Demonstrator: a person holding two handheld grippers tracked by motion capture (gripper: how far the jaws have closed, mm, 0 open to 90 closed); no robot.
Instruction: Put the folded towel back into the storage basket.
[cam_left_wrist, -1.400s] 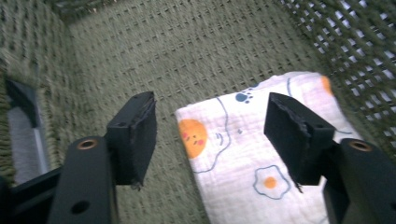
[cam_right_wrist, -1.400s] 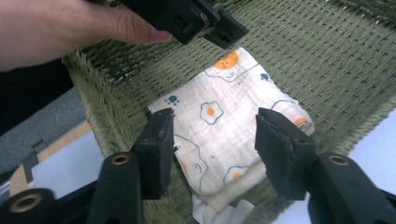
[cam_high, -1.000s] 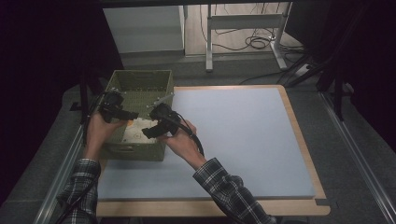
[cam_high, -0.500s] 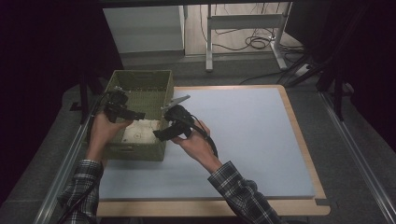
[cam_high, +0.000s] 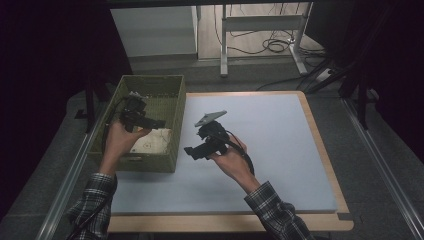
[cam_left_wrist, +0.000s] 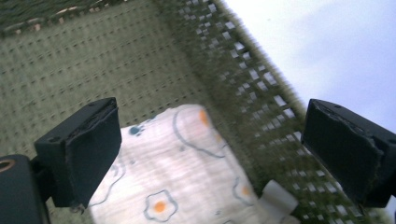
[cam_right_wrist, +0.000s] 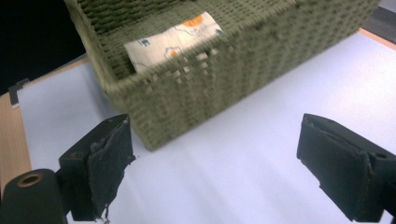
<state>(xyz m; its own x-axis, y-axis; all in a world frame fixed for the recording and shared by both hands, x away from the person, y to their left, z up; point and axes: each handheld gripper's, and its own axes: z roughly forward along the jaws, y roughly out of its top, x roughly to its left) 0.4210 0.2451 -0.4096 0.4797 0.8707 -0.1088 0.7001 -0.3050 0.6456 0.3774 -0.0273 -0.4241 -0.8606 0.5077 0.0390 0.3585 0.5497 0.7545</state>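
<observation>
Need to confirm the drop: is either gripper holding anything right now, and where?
Nothing is held. Both the left gripper and right gripper are open and empty; the folded white patterned cloth lies in the green woven basket.

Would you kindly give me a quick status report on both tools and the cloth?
Left tool open above the folded cloth. Right tool open, outside the basket over the mat. Cloth lies inside the basket. Nothing blocking.
</observation>
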